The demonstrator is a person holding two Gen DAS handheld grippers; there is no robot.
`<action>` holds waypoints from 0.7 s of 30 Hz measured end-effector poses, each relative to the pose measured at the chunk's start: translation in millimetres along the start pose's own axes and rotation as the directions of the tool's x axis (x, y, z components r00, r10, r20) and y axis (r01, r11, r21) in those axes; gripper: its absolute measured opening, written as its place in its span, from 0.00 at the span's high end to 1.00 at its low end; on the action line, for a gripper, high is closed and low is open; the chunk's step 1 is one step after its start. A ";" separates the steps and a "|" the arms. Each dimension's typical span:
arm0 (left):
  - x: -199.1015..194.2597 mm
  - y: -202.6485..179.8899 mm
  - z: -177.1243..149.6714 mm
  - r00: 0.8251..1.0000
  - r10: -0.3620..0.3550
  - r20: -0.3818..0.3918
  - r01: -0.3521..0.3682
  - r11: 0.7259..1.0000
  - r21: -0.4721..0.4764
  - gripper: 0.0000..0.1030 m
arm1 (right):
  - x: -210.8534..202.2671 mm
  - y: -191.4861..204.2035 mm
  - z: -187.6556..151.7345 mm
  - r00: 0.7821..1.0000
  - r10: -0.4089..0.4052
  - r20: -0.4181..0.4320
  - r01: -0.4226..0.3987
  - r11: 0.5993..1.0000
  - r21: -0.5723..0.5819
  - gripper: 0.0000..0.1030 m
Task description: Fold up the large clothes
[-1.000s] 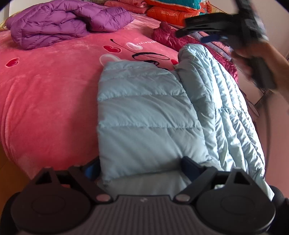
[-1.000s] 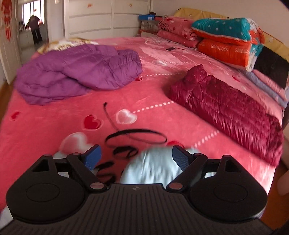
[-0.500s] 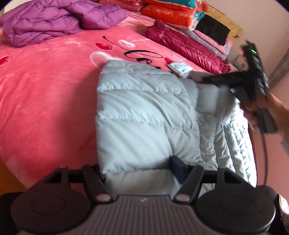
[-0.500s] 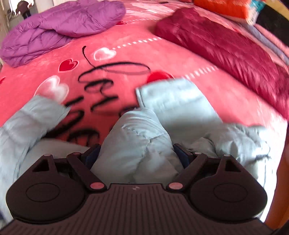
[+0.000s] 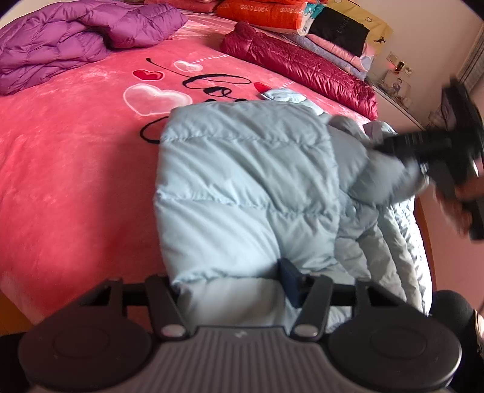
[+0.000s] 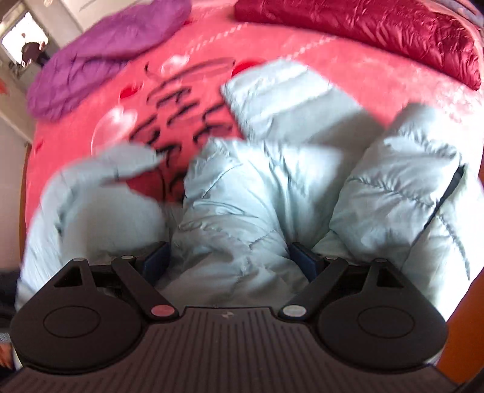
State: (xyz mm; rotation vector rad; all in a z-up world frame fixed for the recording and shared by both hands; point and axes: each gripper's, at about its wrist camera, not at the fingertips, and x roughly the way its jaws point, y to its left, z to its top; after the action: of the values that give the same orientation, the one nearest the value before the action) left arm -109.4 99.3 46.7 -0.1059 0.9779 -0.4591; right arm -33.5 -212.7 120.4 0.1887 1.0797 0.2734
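A light blue puffer jacket (image 5: 242, 187) lies partly folded on the pink bedspread (image 5: 66, 181) near the bed's front right corner. My left gripper (image 5: 230, 281) holds the jacket's near hem between its fingers. My right gripper (image 6: 230, 260) grips a bunched fold of the same jacket (image 6: 242, 211); it also shows blurred at the right of the left wrist view (image 5: 423, 145), at the jacket's far right part. A loose sleeve (image 6: 272, 96) lies beyond it on the spread.
A purple puffer jacket (image 5: 69, 36) lies at the back left. A dark red jacket (image 5: 302, 69) lies folded at the back right, with stacked quilts (image 5: 272, 15) behind it. The bed edge and floor (image 5: 453, 272) are at the right.
My right gripper came down from above the bed onto the jacket and took a fold, pulling it rightward. My left gripper narrowed on the hem and stayed near the front edge.
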 end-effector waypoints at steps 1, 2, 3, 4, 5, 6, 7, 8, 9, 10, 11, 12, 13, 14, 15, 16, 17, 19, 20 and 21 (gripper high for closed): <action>0.8 -0.4 0.4 1.000 -0.002 -0.002 0.002 1.000 0.003 0.54 | -2.3 1.3 8.1 1.000 -0.005 0.026 0.005 1.000 0.007 0.00; 0.5 -1.2 0.0 1.000 -0.004 -0.004 0.004 1.000 0.004 0.57 | -7.2 2.4 17.3 0.998 -0.014 0.056 0.014 1.000 0.005 0.00; 0.8 -1.6 0.1 1.000 -0.005 -0.005 0.005 1.000 0.006 0.59 | -10.2 3.2 26.6 0.996 -0.025 0.084 0.026 1.000 -0.003 0.00; 1.2 -2.1 0.5 1.000 -0.006 -0.006 0.006 1.000 0.007 0.60 | -11.9 2.1 37.8 0.993 -0.035 0.111 0.037 0.999 -0.013 0.00; 1.7 -2.4 0.9 1.000 -0.007 -0.009 0.007 1.000 0.008 0.61 | -13.2 0.8 47.6 0.990 -0.046 0.133 0.049 0.999 -0.018 0.00; 2.2 -3.0 1.1 1.000 -0.009 -0.012 0.009 1.000 0.009 0.61 | -10.2 -5.2 56.6 0.987 -0.057 0.151 0.061 0.998 -0.021 0.00; 2.9 -3.3 1.6 1.000 -0.011 -0.013 0.011 1.000 0.011 0.61 | -5.2 -14.5 65.9 0.985 -0.062 0.163 0.066 0.998 -0.018 0.00; 3.8 -3.4 2.2 1.000 -0.015 -0.016 0.016 1.000 0.013 0.60 | -0.8 -20.5 76.0 0.984 -0.065 0.167 0.068 0.998 -0.016 0.00; 3.5 -3.1 1.4 1.000 -0.017 -0.019 0.018 1.000 0.009 0.59 | 10.0 -24.8 83.4 0.984 -0.074 0.162 0.078 0.997 -0.022 0.00; 4.1 -2.4 1.6 1.000 -0.020 -0.023 0.021 1.000 0.003 0.58 | 19.1 -30.7 88.7 0.984 -0.092 0.153 0.098 0.995 -0.031 0.00; 4.3 -1.1 1.1 0.999 -0.026 -0.027 0.026 1.000 0.002 0.55 | 26.5 -38.2 91.2 0.983 -0.117 0.142 0.124 0.992 -0.037 0.00; 5.1 -1.7 1.3 0.999 -0.030 -0.030 0.030 1.000 0.005 0.53 | 37.3 -46.5 93.6 0.983 -0.137 0.123 0.143 0.989 -0.038 0.00; 5.6 -3.5 0.7 0.999 -0.032 -0.033 0.032 0.999 0.009 0.44 | 45.7 -55.7 94.5 0.984 -0.147 0.102 0.151 0.988 -0.032 0.00; 6.9 -4.7 0.7 0.998 -0.040 -0.038 0.041 0.999 0.015 0.37 | 52.7 -65.2 93.6 0.986 -0.144 0.088 0.146 0.989 -0.016 0.00; 8.3 -6.4 0.8 0.998 -0.048 -0.043 0.049 0.998 0.024 0.34 | 61.0 -73.8 94.0 0.989 -0.123 0.076 0.123 0.992 0.005 0.00; 9.6 -8.3 0.5 0.998 -0.051 -0.046 0.053 0.998 0.035 0.30 | 69.1 -82.0 92.3 0.994 -0.088 0.062 0.087 0.996 0.026 0.00; 11.1 -10.3 0.5 0.998 -0.049 -0.049 0.051 0.998 0.048 0.29 | 72.1 -88.8 88.5 0.997 -0.058 0.053 0.056 0.998 0.039 0.00; 13.8 -13.0 2.0 0.998 -0.043 -0.052 0.046 0.997 0.069 0.28 | 73.1 -94.6 79.5 0.998 -0.020 0.066 0.017 0.999 0.035 0.00; 15.1 -13.9 3.1 0.998 -0.039 -0.053 0.043 0.996 0.074 0.29 | 69.4 -94.4 75.4 0.997 0.001 0.072 -0.003 1.000 0.029 0.00; 16.0 -14.0 4.8 0.998 -0.037 -0.053 0.041 0.996 0.076 0.31 | 68.4 -94.6 71.1 0.997 0.017 0.076 -0.019 1.000 0.024 0.00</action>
State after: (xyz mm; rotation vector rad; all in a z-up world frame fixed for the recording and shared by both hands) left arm -102.5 79.4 41.1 -0.0439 1.0084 -0.5375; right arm 71.9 -282.8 68.7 0.2290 1.0067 0.2673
